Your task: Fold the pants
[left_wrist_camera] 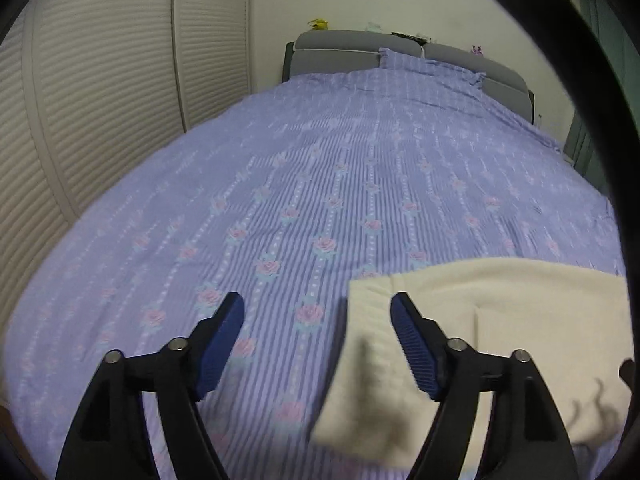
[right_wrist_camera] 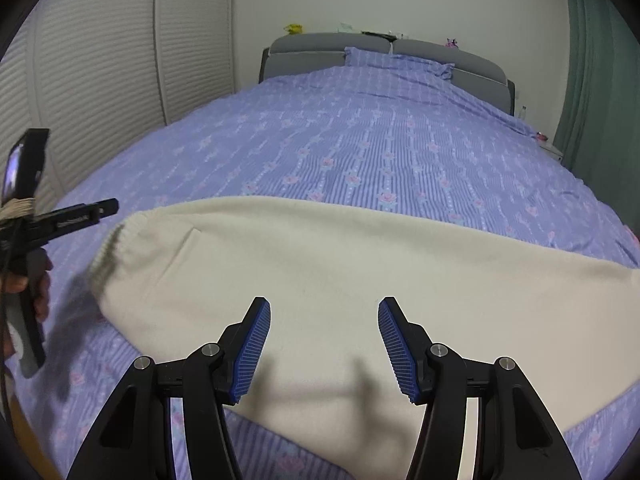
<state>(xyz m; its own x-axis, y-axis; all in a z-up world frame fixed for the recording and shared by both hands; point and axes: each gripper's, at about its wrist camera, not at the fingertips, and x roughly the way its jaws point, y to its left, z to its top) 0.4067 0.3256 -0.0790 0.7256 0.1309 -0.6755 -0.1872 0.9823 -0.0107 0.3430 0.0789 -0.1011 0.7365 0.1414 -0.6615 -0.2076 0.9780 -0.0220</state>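
The cream fleece pants point(right_wrist_camera: 320, 264) lay on the lilac flowered bedspread point(right_wrist_camera: 360, 140), long axis crosswise, ribbed waistband point(right_wrist_camera: 110, 248) leftward. Left gripper point(left_wrist_camera: 318, 336) and right gripper point(right_wrist_camera: 324, 344) gaped, holding nothing.

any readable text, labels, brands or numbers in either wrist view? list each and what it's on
Nothing can be read in either view.
Left tongs, seen from the right wrist camera: a pale line of print runs along the black arm, too small and blurred to read.
Cream pants: no tag or print visible.
Purple bedspread: floral and stripe pattern only, no lettering.
Items on the headboard: too small to tell.
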